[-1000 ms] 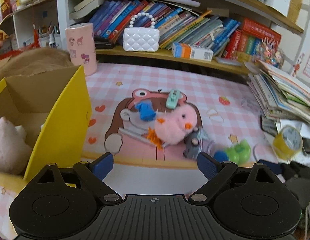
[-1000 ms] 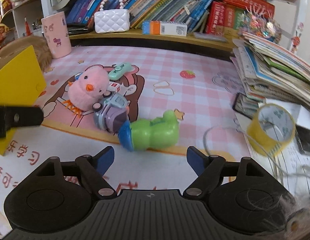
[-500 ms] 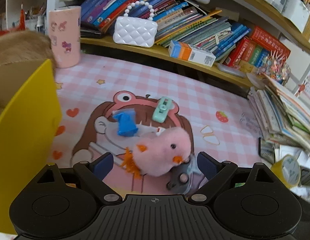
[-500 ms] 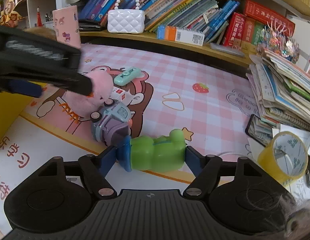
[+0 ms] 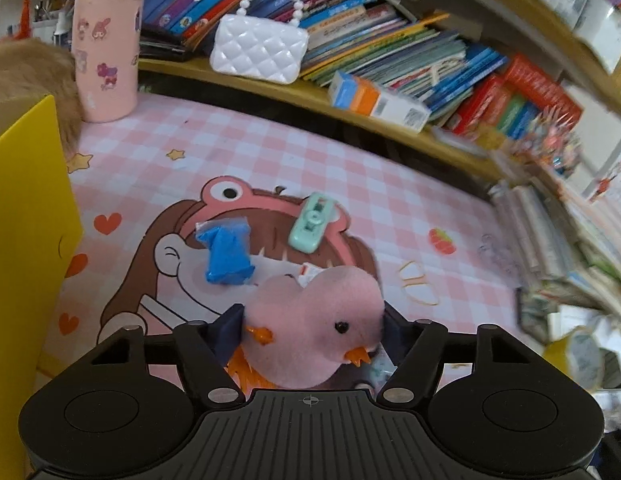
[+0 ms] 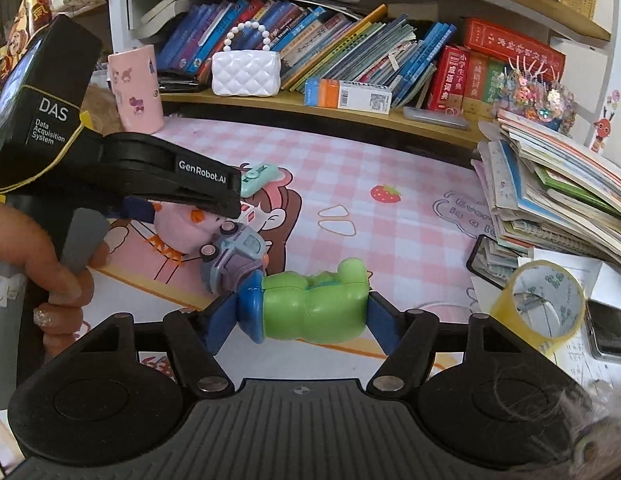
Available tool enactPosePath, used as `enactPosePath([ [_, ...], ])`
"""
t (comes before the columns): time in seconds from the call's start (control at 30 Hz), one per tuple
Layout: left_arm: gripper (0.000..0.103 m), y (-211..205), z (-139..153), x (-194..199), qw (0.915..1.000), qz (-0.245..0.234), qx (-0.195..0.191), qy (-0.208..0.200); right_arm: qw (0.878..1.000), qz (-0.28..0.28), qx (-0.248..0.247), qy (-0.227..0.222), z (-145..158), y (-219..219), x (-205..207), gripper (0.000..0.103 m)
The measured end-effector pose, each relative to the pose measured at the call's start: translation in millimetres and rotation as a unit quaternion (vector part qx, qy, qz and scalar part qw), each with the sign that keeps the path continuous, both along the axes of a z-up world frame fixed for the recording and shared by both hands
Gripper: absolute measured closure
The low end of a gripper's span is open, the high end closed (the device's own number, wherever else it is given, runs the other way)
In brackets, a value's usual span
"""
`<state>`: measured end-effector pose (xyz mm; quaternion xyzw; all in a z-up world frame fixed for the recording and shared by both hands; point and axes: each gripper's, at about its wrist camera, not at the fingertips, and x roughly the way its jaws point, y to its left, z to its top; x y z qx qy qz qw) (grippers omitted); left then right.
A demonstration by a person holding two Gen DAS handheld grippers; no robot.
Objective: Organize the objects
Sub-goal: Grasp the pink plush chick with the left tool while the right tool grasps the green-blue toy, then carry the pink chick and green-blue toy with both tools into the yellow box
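Note:
My left gripper is shut on the pink plush chick, its blue fingers pressing both sides; the chick also shows under the left gripper in the right wrist view. My right gripper is shut on a green toy with a blue cap lying on the pink mat. A grey-purple toy car sits between the two toys. A blue crumpled item and a mint clip lie further on the mat.
A yellow box stands at the left. A pink cup and white pearl-handled purse are at the shelf of books behind. A stack of books and a tape roll are at the right.
The left gripper moved forward onto the pink chick and closed on it. The right gripper advanced and closed on the green toy.

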<state>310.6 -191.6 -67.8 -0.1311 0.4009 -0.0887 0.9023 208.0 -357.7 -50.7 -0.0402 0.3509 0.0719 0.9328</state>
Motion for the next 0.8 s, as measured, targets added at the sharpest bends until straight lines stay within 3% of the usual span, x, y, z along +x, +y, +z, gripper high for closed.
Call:
enactPosePath([
  [0.2,0.034,9,26,-30,0.9989,-0.014,-0.006,-0.044,1.0,-0.001,0.011,0.001,5,3,-9,0.036],
  [0.6,0.034,26,49,-96,0.9971,-0.033,0.013,-0.068,1.0,-0.007,0.009,0.013,6,17,-33,0.036],
  [0.8,0.034,44,53,-131,0.9976,-0.035,0.003,-0.061,1.0,-0.017,0.001,0.018,6,25,-48,0.036],
])
